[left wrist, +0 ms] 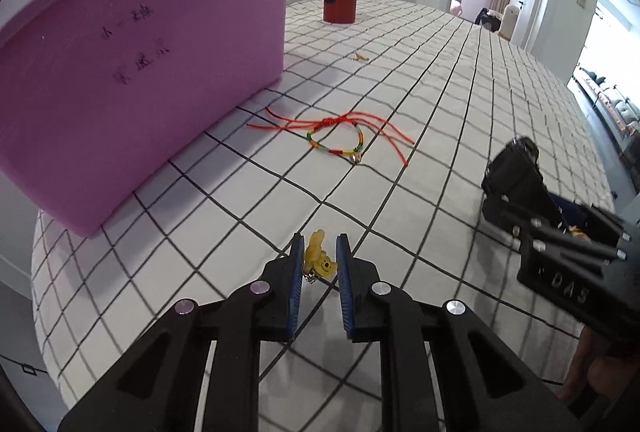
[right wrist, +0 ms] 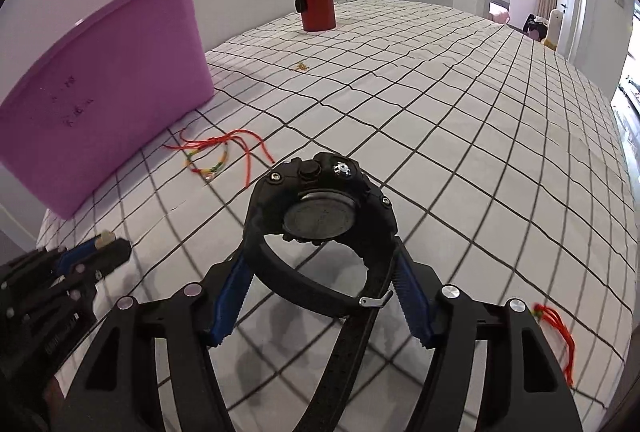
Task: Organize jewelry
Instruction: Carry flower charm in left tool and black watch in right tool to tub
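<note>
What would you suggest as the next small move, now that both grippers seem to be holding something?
Probably carry both toward the purple bin and release over it: the left gripper pinches the yellow bear charm, the right gripper holds the black watch, and both are off the cloth.

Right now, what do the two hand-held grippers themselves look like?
Both look alike. The left hand-held gripper and the right hand-held gripper have angular matte black frames with cut-out slots, round silver pivot bolts, and blue ridged finger pads. The right one's side bears faint raised lettering. No cables or sleeves show.
</note>
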